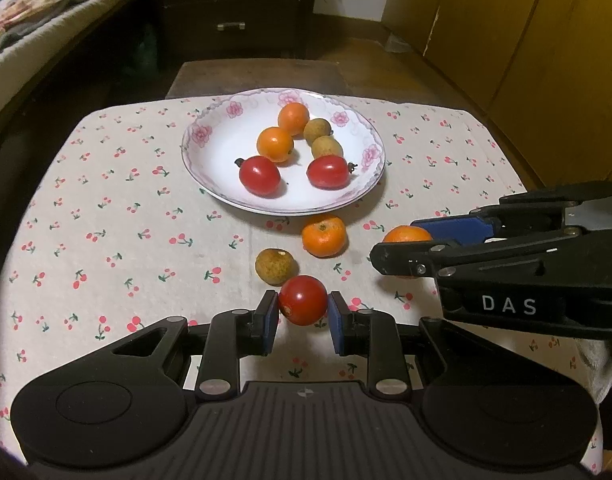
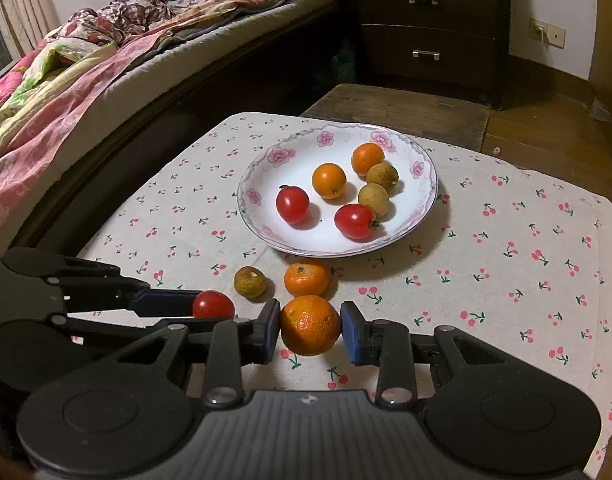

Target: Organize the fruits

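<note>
The left gripper (image 1: pixel 302 312) is clamped on a red cherry tomato (image 1: pixel 302 300), its blue pads pressed against both sides of the fruit, low over the tablecloth (image 1: pixel 125 208). The right gripper (image 2: pixel 310 330) is closed on a mandarin (image 2: pixel 310 325), also pinched between its blue pads; in the left wrist view that gripper reaches in from the right edge, with the mandarin partly hidden behind its black fingers.

Just beyond the two held fruits, a brown longan (image 1: pixel 275 266) and a second mandarin (image 1: pixel 324 235) lie loose on the cloth, between the grippers and the plate (image 1: pixel 209 152). They sit close together, the mandarin nearly under the plate's near rim.

The white plate with a pink flower border holds six pieces: two cherry tomatoes (image 1: pixel 259 176) at the front, two small oranges (image 1: pixel 274 144) behind them, and two longans (image 1: pixel 326 147) at the right, touching each other.

The cloth is off-white with a small cherry print and covers a low table. Behind it stands a dark wooden stool or bench (image 2: pixel 394 110), then a dark two-drawer nightstand (image 2: pixel 426 28). A bed with rumpled floral bedding (image 2: pixel 65 68) runs along the left, and yellow wooden cabinet doors (image 1: pixel 526 40) line the right.
</note>
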